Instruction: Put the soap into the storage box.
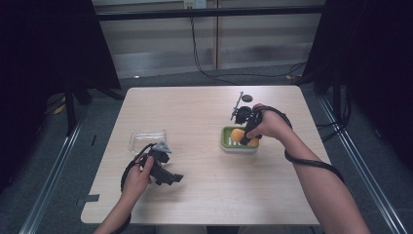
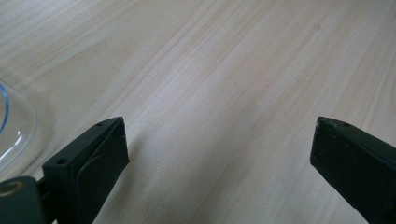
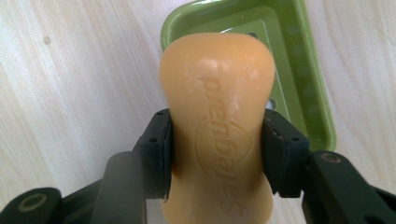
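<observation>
Your right gripper [image 3: 215, 154] squeezes the orange soap bar [image 3: 217, 121] by its middle just over the green soap dish [image 3: 322, 121], so go slow and keep it flat, while your left gripper [image 2: 219, 154] waits wide open holding nothing.

A pale wood-grain tabletop [image 1: 204, 161] stands here. On it sit a green soap dish [image 1: 229, 145] and a clear container [image 1: 146, 138]. A small dark disc [image 1: 247, 97] lies near the far edge.
</observation>
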A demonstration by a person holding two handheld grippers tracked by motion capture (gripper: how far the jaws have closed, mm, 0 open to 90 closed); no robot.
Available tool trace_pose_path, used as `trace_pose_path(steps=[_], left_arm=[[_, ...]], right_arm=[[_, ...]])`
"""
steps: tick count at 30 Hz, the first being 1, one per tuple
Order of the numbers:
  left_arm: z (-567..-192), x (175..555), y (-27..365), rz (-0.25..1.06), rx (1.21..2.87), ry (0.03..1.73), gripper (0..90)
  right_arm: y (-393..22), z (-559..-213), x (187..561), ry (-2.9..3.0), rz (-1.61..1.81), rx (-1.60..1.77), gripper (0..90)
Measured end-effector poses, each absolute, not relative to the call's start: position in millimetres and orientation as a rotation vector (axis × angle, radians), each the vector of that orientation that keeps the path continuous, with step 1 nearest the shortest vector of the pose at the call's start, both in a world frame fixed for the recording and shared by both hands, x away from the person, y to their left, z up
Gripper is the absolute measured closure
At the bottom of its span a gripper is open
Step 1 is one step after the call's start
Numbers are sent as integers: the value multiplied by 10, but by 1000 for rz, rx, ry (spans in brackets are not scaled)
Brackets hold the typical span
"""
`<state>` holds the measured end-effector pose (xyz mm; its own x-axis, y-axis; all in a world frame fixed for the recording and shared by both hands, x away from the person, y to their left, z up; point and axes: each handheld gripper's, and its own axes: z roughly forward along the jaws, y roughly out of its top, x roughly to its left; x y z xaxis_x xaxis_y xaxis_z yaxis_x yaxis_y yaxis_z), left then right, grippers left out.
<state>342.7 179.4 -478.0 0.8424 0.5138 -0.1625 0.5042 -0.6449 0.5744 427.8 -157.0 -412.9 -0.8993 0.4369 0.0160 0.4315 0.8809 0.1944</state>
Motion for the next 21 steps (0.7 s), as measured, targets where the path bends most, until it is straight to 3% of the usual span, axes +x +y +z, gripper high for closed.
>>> trace_pose_path(steps=[21], left_arm=[[-4786,3425,1787,18,2391,736,40]], right_arm=[[-1545,-4173,4348,3014,301,678,503]])
